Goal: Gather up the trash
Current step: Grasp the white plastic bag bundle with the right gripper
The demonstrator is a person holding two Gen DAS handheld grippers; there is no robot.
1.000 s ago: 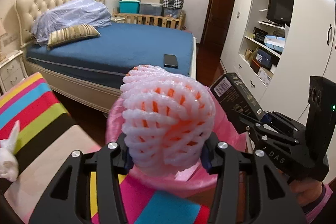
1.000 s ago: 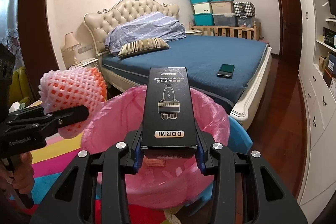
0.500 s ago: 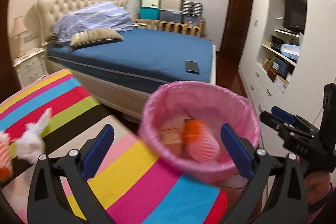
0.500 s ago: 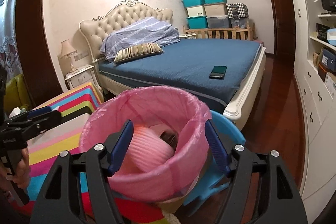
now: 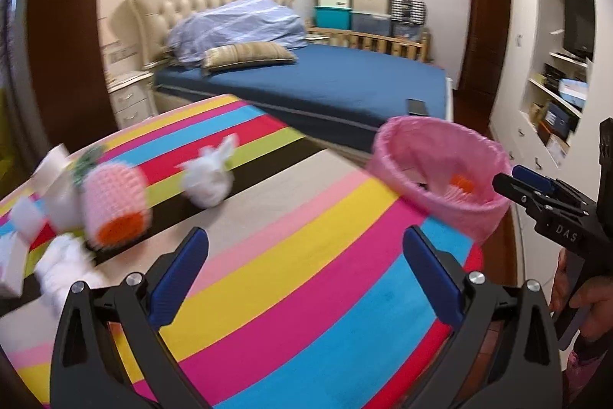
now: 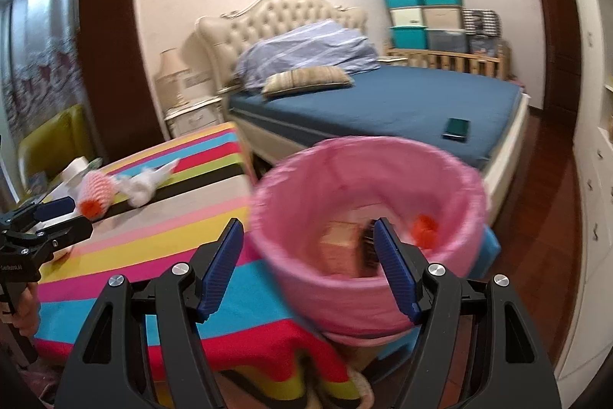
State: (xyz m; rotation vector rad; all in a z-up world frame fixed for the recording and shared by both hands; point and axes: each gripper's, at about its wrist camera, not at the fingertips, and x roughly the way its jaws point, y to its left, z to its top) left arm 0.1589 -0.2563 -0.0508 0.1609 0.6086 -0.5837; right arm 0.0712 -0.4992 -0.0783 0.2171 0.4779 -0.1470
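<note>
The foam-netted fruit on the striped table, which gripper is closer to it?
Left. The left gripper is over the table beside the foam-netted fruit; the right gripper is off by the pink bin.

On the striped surface [image 5: 291, 255] I count one pink foam net [image 5: 115, 202] and one white tissue ball [image 5: 207, 179], both near the left edge. One pink-lined bin [image 6: 367, 298] stands beside the right edge. On the bed [image 6: 383, 102] lies one phone [image 6: 456, 128] and one striped pillow [image 6: 306, 79].
</note>
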